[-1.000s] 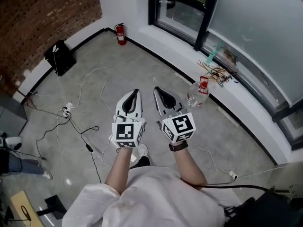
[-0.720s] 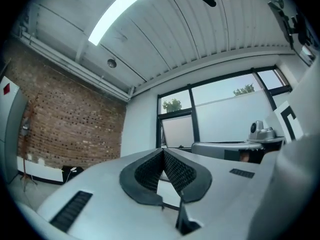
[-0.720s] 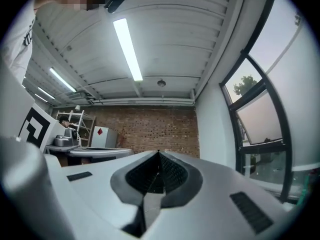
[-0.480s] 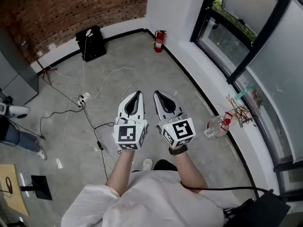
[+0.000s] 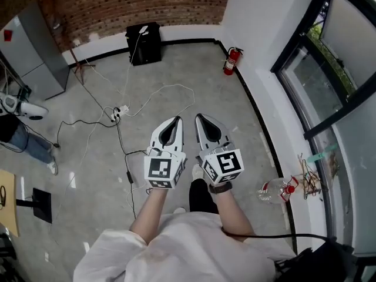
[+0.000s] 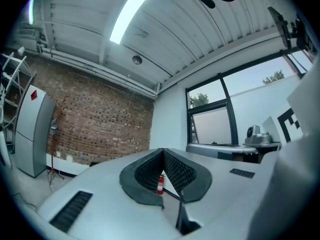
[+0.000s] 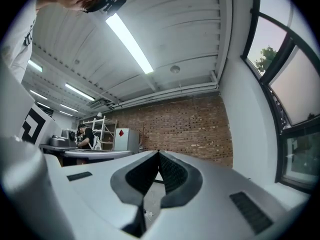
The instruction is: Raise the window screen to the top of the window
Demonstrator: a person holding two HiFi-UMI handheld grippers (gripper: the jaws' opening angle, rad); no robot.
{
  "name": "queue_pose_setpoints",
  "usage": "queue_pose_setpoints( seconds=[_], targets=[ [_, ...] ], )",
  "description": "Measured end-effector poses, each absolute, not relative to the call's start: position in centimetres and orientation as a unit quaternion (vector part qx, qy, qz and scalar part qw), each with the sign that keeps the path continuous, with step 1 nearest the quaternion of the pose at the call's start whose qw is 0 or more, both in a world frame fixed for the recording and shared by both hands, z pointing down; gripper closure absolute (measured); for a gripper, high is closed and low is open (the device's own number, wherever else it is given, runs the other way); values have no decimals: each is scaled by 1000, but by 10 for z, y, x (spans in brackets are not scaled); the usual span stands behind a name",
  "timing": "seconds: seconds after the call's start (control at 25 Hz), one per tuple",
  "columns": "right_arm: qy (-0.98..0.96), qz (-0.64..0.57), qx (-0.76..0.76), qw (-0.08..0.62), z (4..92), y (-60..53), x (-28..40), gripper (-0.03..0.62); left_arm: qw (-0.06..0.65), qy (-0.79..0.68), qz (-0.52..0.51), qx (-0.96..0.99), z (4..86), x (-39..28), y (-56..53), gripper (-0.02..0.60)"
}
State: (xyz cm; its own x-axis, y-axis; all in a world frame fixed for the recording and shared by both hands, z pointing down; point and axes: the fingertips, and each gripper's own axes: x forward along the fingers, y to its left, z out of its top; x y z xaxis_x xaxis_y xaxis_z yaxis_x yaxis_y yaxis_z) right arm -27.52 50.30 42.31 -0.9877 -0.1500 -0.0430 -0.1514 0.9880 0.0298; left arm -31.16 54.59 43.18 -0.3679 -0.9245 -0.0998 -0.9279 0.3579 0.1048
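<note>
Holding left gripper and right gripper side by side at waist height, tips forward over the concrete floor. Both have jaws pressed together at the tips, nothing between them; each gripper view confirms it.

Window screen reads as the pale panel in the black window frame, far right in the head view, well apart from both grippers and closer to the right one. Left gripper view has the frame ahead and to the right, pale panel in its lower part.

Edges: white wall under the frame, fire extinguisher at its foot, bottle on the floor near it. Cables sprawl left of the grippers. Floor straight ahead is open up to the brick wall.
</note>
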Motion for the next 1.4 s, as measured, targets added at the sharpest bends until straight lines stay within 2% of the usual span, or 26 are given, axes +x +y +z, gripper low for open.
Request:
queue_pose_setpoints(
  seconds=[0.28,0.6,0.84,1.4],
  targets=[
    [999,6,-35,26,416,392,-351,592,17,845,75,-530,414,-384,435,580],
    [997,17,-49,61,396,253,-380,592,34,838,75,-539,402,-428,292,580],
    [993,3,-108,54,411,143,-360,592,0,777,111,-619,410,-408,190,581],
    [938,9,-348,-1,434,-109,-291,592,-1,641,40,-766,429,-357,-89,581]
  ],
)
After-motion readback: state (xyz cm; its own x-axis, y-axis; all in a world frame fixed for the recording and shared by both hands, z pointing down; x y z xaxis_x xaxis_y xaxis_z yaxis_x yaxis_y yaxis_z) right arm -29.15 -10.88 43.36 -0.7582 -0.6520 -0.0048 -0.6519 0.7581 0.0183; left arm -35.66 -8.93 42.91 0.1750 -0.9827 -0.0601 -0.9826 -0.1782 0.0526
